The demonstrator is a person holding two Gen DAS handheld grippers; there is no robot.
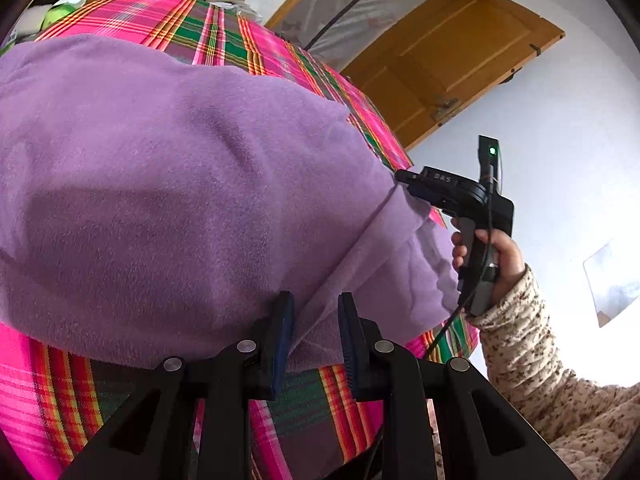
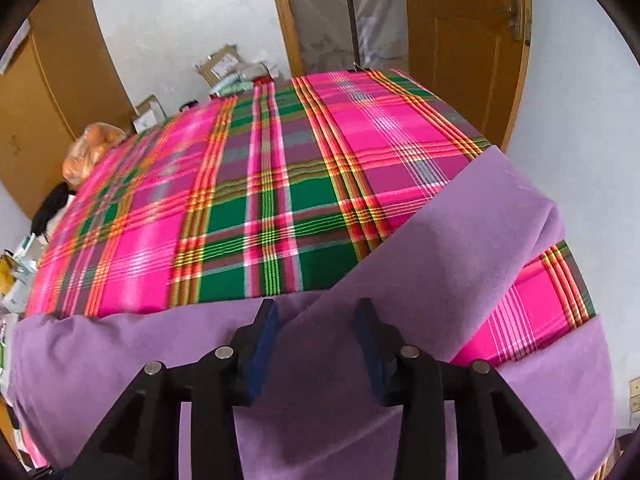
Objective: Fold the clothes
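A purple fleece garment (image 1: 168, 184) lies spread over the plaid-covered table (image 1: 224, 36). My left gripper (image 1: 316, 320) is at the garment's near edge, fingers apart, with a raised crease of the fleece running in between them. That crease leads up to my right gripper (image 1: 402, 178), held by a hand in a speckled sleeve, its tip against the garment's right side. In the right wrist view the right gripper (image 2: 316, 328) stands open over the purple garment (image 2: 320, 408). A folded band of the fleece (image 2: 472, 224) runs from between its fingers toward the upper right.
The pink, green and red plaid cloth (image 2: 248, 208) covers the whole table. A bag of oranges (image 2: 90, 152) and small boxes (image 2: 224, 66) sit along its far edge. A wooden door (image 2: 468, 48) stands behind, and white walls surround the table.
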